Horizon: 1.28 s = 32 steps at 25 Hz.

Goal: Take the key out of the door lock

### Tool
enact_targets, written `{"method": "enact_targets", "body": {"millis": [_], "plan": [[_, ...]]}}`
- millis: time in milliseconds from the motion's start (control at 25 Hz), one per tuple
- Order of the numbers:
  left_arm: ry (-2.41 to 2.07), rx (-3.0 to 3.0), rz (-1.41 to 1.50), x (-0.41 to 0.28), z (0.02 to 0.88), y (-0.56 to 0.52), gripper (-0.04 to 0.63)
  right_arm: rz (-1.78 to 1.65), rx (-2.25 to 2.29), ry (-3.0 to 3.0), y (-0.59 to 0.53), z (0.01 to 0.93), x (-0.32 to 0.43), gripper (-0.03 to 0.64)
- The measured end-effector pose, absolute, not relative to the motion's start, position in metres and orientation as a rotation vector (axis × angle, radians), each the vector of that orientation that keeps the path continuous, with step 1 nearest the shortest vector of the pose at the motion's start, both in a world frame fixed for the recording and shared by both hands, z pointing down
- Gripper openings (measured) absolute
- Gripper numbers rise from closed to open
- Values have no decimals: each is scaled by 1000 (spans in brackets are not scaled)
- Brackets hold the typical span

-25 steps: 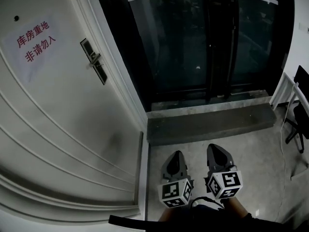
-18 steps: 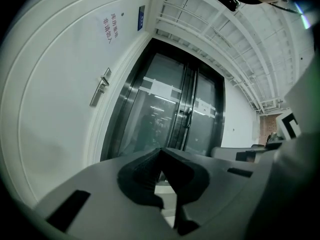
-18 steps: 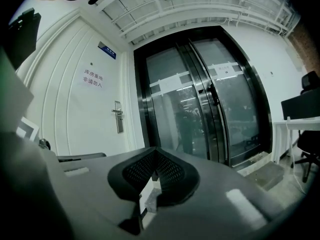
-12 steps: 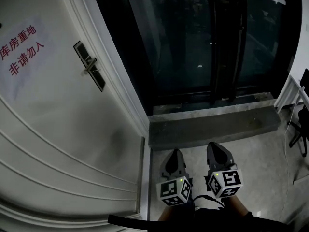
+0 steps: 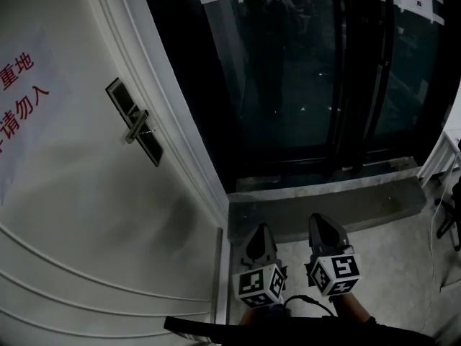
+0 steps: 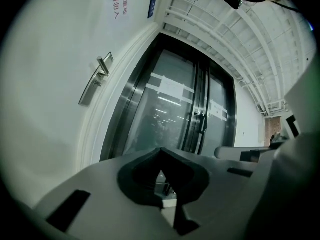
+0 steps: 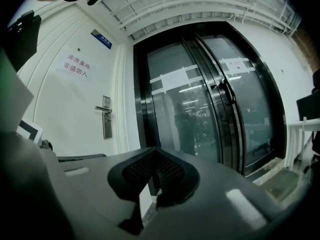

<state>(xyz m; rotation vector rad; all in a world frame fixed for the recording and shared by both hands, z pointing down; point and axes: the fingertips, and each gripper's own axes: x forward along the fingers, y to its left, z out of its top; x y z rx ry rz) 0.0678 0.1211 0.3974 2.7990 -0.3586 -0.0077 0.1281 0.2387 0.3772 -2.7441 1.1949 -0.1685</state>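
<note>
The white door (image 5: 86, 193) fills the left of the head view. Its dark lock plate with a metal lever handle (image 5: 135, 126) sits high on the door, and the same handle (image 6: 103, 67) (image 7: 104, 109) shows in both gripper views. A key is too small to make out. My left gripper (image 5: 261, 231) (image 6: 160, 153) and right gripper (image 5: 322, 222) (image 7: 155, 151) hang side by side low over the floor, far below and to the right of the lock. Both have their jaws together with nothing between them.
Dark glass doors (image 5: 302, 71) stand straight ahead behind a grey stone step (image 5: 338, 204). A paper sign with red characters (image 5: 18, 96) is stuck on the white door. A white frame and a dark chair (image 5: 450, 186) stand at the right edge.
The head view has drawn closer to the door and swung right: the lock plate looks larger and the sign slid toward the left edge. Both grippers stay low in the same spots.
</note>
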Motion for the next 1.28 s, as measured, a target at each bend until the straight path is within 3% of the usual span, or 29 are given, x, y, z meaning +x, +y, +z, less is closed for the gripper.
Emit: {"method": "enact_targets", "body": {"millis": [600, 1280], "plan": [[-602, 2750, -17, 94, 410, 3, 0, -185, -2652, 1425, 109, 384, 173, 2], [-1246, 2574, -144, 119, 388, -136, 0, -180, -2263, 2025, -79, 369, 241, 2]]}}
